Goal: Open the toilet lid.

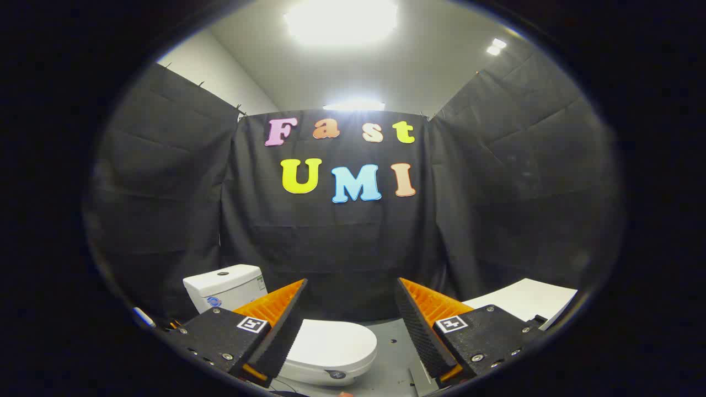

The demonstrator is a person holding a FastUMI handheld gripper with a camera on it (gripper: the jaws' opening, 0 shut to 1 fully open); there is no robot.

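Note:
A white toilet stands low ahead of me, its lid (331, 343) lying flat and closed over the bowl. Its white tank (225, 285) rises behind my left finger. My gripper (351, 300) hovers above and in front of the toilet, open wide, with nothing between the orange-and-black fingers (276, 325). The lid's rounded front shows in the gap between the fingers, nearer the left one, which covers its left part.
A white flat panel (524, 300) lies beyond the right finger. Grey floor (394, 358) shows beside the toilet. Black cloth walls close the booth on three sides, with bright ceiling lights above.

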